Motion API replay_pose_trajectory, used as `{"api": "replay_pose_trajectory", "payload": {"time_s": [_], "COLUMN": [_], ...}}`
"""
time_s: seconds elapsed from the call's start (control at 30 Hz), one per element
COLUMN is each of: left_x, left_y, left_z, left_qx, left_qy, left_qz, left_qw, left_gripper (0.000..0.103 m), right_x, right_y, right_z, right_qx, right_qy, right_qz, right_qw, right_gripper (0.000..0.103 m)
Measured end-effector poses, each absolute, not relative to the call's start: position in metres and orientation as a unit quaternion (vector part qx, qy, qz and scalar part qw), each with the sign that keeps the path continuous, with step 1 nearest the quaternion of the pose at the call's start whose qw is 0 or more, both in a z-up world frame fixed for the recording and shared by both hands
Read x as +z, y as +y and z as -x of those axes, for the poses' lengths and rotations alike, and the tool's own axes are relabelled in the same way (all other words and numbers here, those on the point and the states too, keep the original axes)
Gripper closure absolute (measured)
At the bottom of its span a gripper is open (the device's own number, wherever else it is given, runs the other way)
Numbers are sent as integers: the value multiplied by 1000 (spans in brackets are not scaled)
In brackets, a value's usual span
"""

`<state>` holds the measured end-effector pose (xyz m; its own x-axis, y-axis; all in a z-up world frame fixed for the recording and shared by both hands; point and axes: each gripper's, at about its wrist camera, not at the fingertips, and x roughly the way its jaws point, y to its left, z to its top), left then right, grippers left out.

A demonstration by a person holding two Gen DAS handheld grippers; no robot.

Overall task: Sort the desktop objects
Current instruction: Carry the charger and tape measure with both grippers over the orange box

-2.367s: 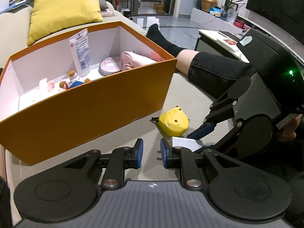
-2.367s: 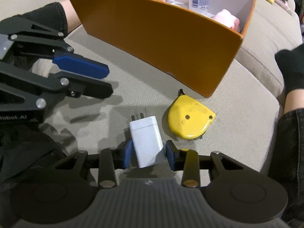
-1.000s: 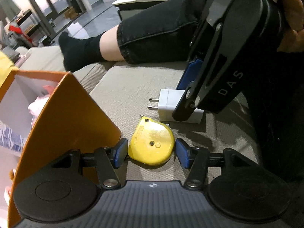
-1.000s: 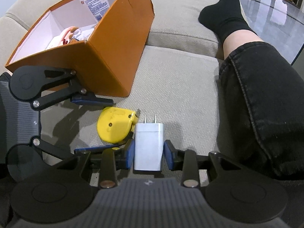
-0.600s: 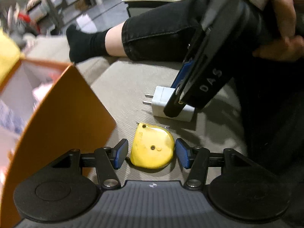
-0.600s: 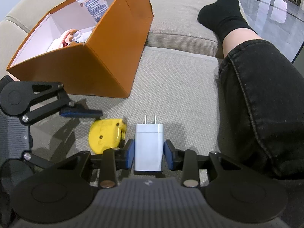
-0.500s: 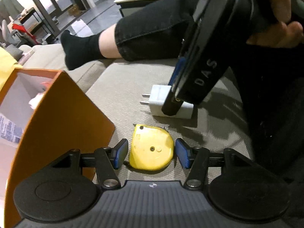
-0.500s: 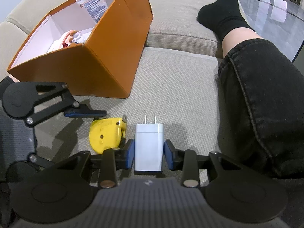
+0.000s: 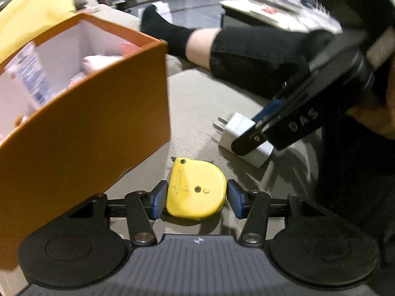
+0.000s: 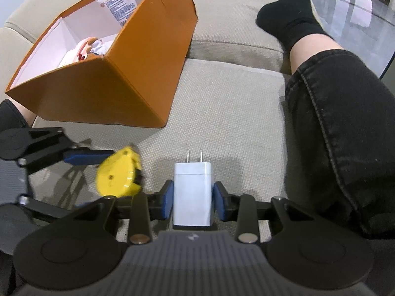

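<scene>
A yellow tape measure (image 9: pixel 195 192) sits between the blue pads of my left gripper (image 9: pixel 197 197), whose jaws are closing and touch both of its sides. In the right wrist view the tape measure (image 10: pixel 118 175) looks blurred and tilted, just above the beige sofa cushion (image 10: pixel 234 113). A white plug charger (image 10: pixel 192 192), prongs pointing away, lies on the cushion with my right gripper (image 10: pixel 192 199) shut on its sides. The charger (image 9: pixel 234 125) also shows in the left wrist view, partly hidden by the right gripper's finger. An open orange box (image 9: pixel 98 128) stands close by on the left.
The orange box (image 10: pixel 111 91) holds a lotion tube (image 10: pixel 118 5), pink items and small bits. A person's leg in black trousers (image 10: pixel 333 111) with a black sock lies along the right. A yellow pillow (image 9: pixel 32 12) and a low table (image 9: pixel 271 9) lie beyond.
My left gripper has rolled and shifted, bringing more of the orange box into view, and its pads have closed onto the tape measure, which now tilts. The right gripper and charger have stayed put.
</scene>
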<state>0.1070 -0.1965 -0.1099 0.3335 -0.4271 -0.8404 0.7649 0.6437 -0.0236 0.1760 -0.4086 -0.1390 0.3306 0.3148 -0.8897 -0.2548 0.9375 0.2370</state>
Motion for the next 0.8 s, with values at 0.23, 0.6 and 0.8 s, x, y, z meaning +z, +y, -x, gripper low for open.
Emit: {"api": "replay_pose_trajectory", "payload": {"time_s": [0.23,0.6,0.8], "left_x": [-73,-3,22], "left_y": [-172,-143,-126], "left_z": [-101,-99,-121], "left_qx": [-396,-407,-378], "left_qy": [422,358,342], "left_qz": [-121,-61,-44], "left_qw": [807,838,859], "left_gripper": [43,43,43], "right_x": [-113,-39,0], "right_y": [-403,-381,-364], "right_z": [-166,-154,-167], "right_qx": [180,207,228], "right_qy": [523,456,422], "right_qz": [-31,9,29], "right_qw": [832,865,877], "right_gripper": [67,67,67]}}
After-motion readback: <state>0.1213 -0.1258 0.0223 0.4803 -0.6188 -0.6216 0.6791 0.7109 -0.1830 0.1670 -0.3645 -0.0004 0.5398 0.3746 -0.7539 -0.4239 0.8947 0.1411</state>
